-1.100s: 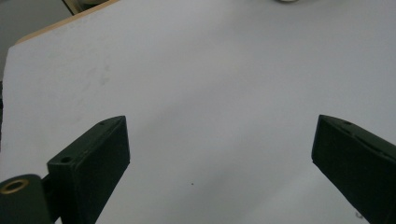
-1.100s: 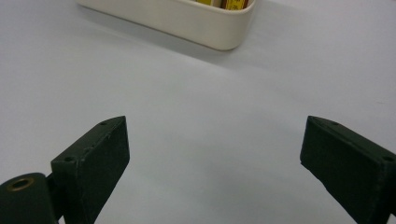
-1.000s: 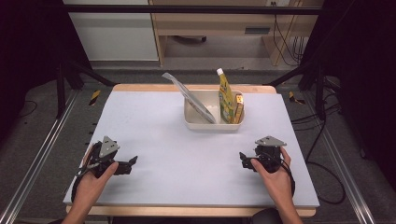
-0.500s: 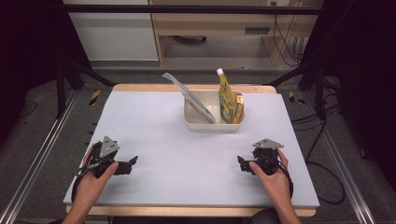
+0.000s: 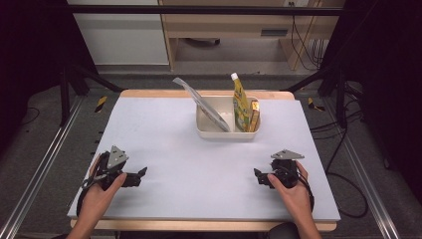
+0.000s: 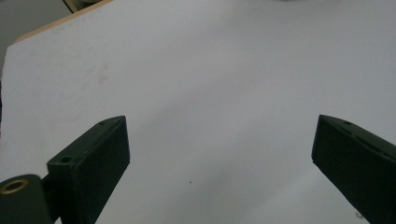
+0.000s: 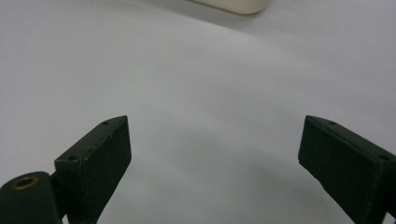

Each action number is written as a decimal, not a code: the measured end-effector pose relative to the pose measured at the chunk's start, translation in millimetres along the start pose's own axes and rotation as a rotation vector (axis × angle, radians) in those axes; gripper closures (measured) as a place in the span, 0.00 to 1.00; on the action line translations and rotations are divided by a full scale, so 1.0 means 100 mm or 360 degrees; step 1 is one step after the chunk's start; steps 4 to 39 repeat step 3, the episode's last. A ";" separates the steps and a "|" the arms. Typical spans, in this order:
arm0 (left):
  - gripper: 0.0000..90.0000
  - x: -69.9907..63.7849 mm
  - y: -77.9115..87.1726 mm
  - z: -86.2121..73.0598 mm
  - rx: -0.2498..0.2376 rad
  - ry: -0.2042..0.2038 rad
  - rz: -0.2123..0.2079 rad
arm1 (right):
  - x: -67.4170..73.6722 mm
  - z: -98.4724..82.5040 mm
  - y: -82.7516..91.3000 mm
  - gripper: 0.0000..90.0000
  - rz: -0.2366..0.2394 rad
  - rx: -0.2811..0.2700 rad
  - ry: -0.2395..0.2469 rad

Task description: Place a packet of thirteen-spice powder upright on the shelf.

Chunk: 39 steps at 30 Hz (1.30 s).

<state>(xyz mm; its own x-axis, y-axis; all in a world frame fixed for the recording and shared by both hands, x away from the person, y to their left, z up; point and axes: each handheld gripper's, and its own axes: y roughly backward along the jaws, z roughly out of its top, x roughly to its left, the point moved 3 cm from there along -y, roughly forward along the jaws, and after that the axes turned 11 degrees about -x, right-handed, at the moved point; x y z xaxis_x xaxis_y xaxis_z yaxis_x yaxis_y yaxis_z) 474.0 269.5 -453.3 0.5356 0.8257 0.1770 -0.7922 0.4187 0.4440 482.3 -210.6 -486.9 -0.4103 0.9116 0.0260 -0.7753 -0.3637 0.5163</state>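
table (image 5: 164, 149): white top, both tools low at the near edge | bin (image 5: 219, 133): far centre, well apart from both | lid (image 5: 201, 103): leans in bin, looks light, stiff, slippery; take its raised edge | yellow bottle (image 5: 240, 102): upright beside it | left gripper (image 5: 140, 175), right gripper (image 5: 259, 176): jaws spread wide, holding nothing

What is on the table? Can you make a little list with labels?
table: white rectangular tabletop with wooden edge
container: cream plastic tub, far middle
inside tub: yellow squeeze pouch with white cap, small orange-brown box, grey flat packet leaning out leftward
left claw: open, empty, near edge
right claw: open, empty, near edge
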 end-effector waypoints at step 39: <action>0.05 0.00 0.00 0.00 -0.0001 -0.0008 0.0004 | -0.01 0.00 0.00 0.11 -0.0010 0.0000 0.0004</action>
